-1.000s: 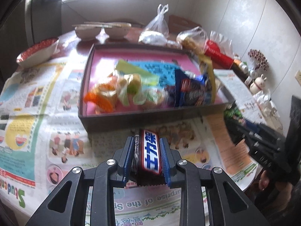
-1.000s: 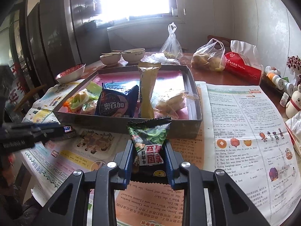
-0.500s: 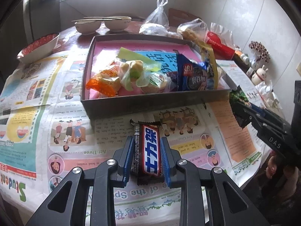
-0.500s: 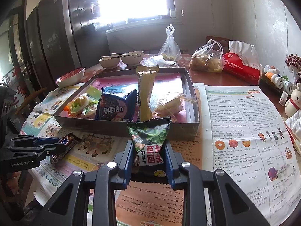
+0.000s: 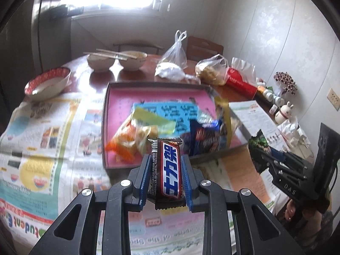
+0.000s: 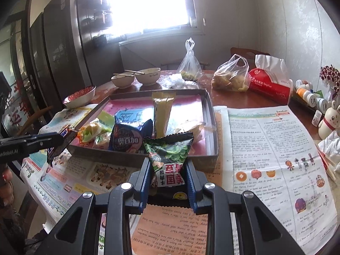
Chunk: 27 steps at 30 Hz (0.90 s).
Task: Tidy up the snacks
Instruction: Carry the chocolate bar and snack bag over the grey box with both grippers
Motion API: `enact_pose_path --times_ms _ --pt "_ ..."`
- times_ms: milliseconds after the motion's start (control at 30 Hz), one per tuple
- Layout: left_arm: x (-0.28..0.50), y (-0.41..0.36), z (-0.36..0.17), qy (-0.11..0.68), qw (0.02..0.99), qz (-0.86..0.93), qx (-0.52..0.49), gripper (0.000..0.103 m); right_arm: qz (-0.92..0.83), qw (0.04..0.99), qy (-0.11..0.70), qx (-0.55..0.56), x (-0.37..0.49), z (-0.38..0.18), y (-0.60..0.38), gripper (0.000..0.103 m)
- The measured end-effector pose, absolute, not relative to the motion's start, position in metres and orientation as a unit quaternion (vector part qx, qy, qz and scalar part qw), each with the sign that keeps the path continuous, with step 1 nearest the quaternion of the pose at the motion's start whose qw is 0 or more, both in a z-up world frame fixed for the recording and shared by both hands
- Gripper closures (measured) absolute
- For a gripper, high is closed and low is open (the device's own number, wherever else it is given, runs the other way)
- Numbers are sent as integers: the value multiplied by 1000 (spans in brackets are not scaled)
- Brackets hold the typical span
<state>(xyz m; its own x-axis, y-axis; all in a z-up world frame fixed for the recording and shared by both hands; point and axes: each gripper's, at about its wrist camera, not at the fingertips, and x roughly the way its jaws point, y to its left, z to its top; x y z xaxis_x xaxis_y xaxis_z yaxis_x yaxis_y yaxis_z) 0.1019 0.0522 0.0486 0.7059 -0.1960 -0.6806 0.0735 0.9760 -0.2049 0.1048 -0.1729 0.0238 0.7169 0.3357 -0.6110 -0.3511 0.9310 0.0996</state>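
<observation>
My left gripper (image 5: 166, 161) is shut on a brown, red and blue chocolate bar (image 5: 167, 170), held in the air near the front edge of the grey tray (image 5: 157, 84). My right gripper (image 6: 167, 167) is shut on a green pea snack packet (image 6: 169, 159), held just before the tray's (image 6: 210, 114) front wall. The tray has a pink floor and holds several snacks: an orange packet (image 5: 122, 142), a blue cookie packet (image 6: 129, 138), a tall yellow packet (image 6: 162, 114). The left gripper (image 6: 42, 140) shows in the right wrist view, the right one (image 5: 276, 161) in the left wrist view.
Newspapers (image 6: 276, 159) cover the table around the tray. Behind it stand a red-rimmed bowl (image 5: 47, 82), two bowls with chopsticks (image 5: 116, 60), plastic bags (image 5: 212, 70) and a red tissue pack (image 6: 271, 85). Small bottles and a rabbit figure (image 6: 329, 121) line the right wall.
My left gripper has risen and moved toward the tray with the chocolate bar; it now shows over the tray's front edge. My right gripper has stayed nearly still with the pea packet.
</observation>
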Motion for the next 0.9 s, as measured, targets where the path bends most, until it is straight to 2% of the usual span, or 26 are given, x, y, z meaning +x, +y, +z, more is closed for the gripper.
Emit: enact_pose_path --times_ms 900 --pt "180 29 31 391 916 -64 -62 74 174 925 339 -2 161 15 -178 72"
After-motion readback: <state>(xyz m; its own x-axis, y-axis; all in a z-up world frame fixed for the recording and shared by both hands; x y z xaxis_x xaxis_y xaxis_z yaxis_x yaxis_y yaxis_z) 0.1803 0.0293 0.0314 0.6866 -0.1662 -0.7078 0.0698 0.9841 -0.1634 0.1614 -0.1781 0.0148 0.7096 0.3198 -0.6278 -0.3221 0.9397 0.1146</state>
